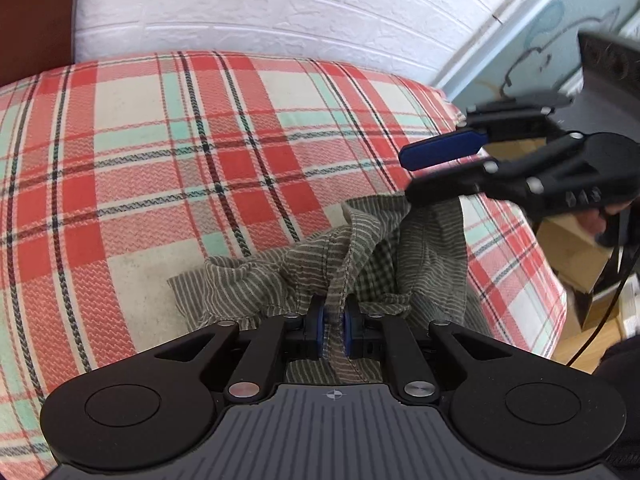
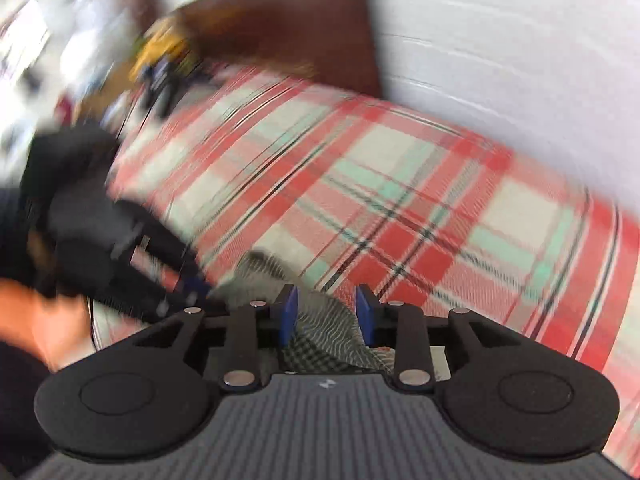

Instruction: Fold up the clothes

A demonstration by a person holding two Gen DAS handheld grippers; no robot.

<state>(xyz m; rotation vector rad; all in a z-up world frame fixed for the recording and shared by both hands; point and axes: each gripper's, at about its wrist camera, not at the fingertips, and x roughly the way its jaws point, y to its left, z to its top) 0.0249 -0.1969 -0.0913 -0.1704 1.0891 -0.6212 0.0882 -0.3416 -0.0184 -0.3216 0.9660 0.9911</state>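
Observation:
An olive garment (image 1: 280, 280) with thin pale stripes and a checked inside lies crumpled on the plaid bed sheet (image 1: 160, 160). My left gripper (image 1: 335, 332) is shut on a hemmed fold of it, and the cloth rises from the bed up to the blue pads. My right gripper (image 1: 408, 176) hangs open just above the garment's far right peak, its lower finger close to the cloth. In the blurred right wrist view the right gripper (image 2: 327, 312) stands open with the garment (image 2: 340, 332) below and between its pads, not pinched. The left gripper (image 2: 196, 292) is a dark blur at the left.
The plaid sheet (image 2: 400, 200) covers the whole bed. A white brick-pattern wall (image 1: 280, 8) runs behind it, with a brown headboard (image 2: 280, 20) at one end. Cardboard boxes (image 1: 572, 248) and a black cable stand on the floor past the bed's right edge.

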